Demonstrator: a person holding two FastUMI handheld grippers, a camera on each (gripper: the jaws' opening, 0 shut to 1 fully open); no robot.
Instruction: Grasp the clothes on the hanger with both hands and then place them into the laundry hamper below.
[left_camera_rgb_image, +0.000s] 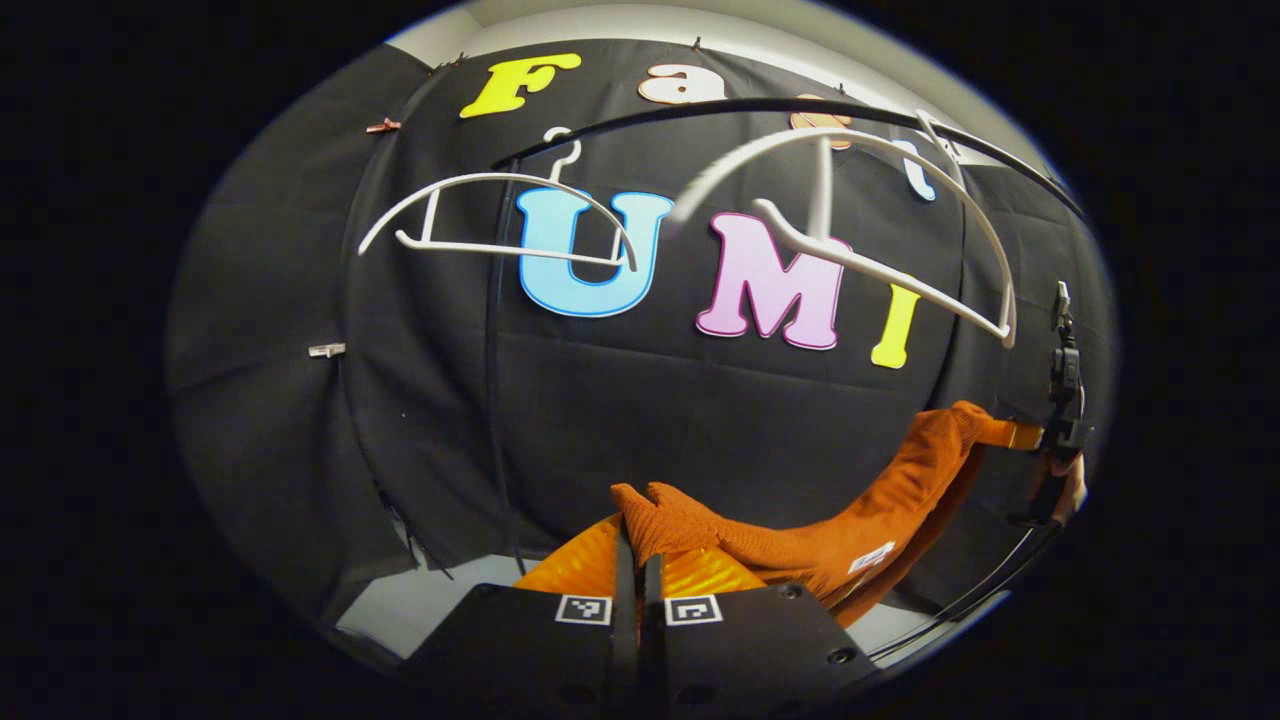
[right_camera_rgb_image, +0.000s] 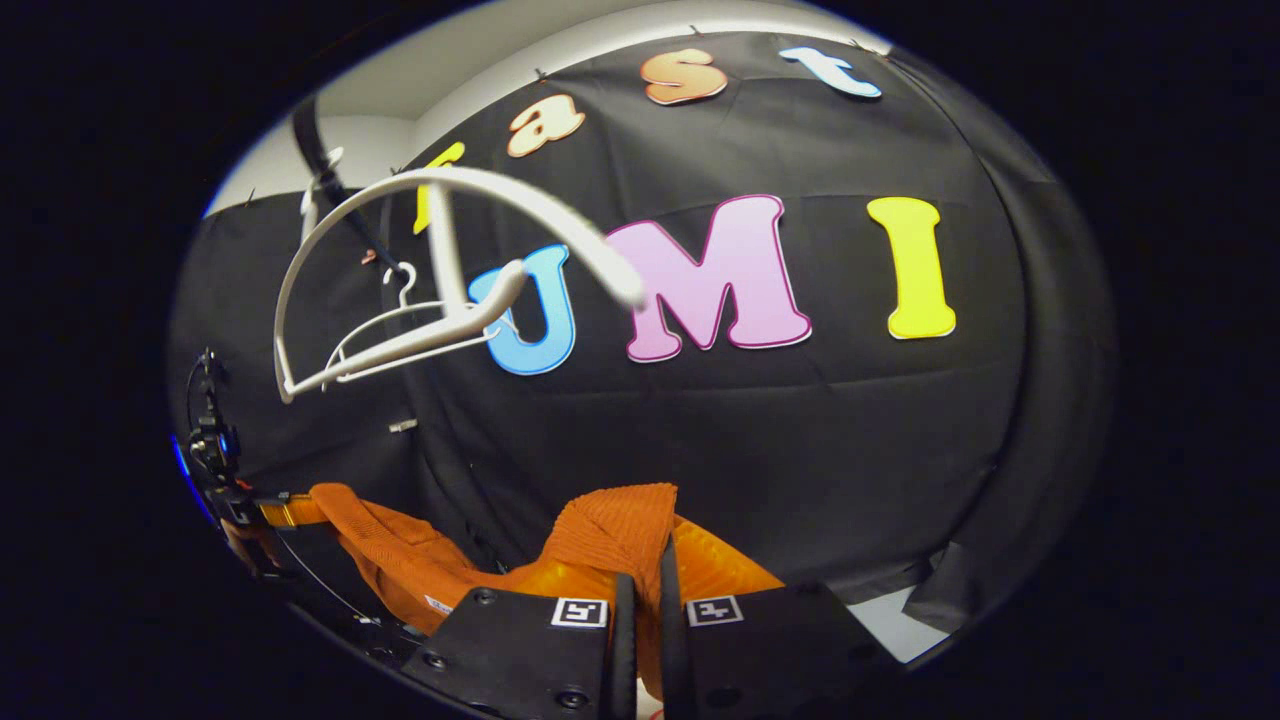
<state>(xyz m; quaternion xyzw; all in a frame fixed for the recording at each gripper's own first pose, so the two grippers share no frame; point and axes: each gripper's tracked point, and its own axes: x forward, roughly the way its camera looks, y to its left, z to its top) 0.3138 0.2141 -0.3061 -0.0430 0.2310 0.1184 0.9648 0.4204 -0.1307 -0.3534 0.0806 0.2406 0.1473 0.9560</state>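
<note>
An orange knit garment (left_camera_rgb_image: 850, 520) hangs stretched between my two grippers, off its hanger. In the left gripper view my left gripper (left_camera_rgb_image: 640, 560) is shut on one bunched end of it. At the right of that view the right gripper (left_camera_rgb_image: 1035, 437) holds the other end. In the right gripper view my right gripper (right_camera_rgb_image: 645, 565) is shut on a fold of the orange garment (right_camera_rgb_image: 610, 530), and the left gripper (right_camera_rgb_image: 265, 512) pinches the far end at the left. A bare white hanger (left_camera_rgb_image: 850, 210) swings tilted on the black rail (left_camera_rgb_image: 760, 108) above.
A second bare white hanger (left_camera_rgb_image: 500, 215) hangs on the rail to the left. The swinging white hanger (right_camera_rgb_image: 440, 280) is above and left in the right gripper view. A pale floor strip (left_camera_rgb_image: 420, 600) lies below the black cloth wall. A black cable (left_camera_rgb_image: 960, 600) trails beneath the garment.
</note>
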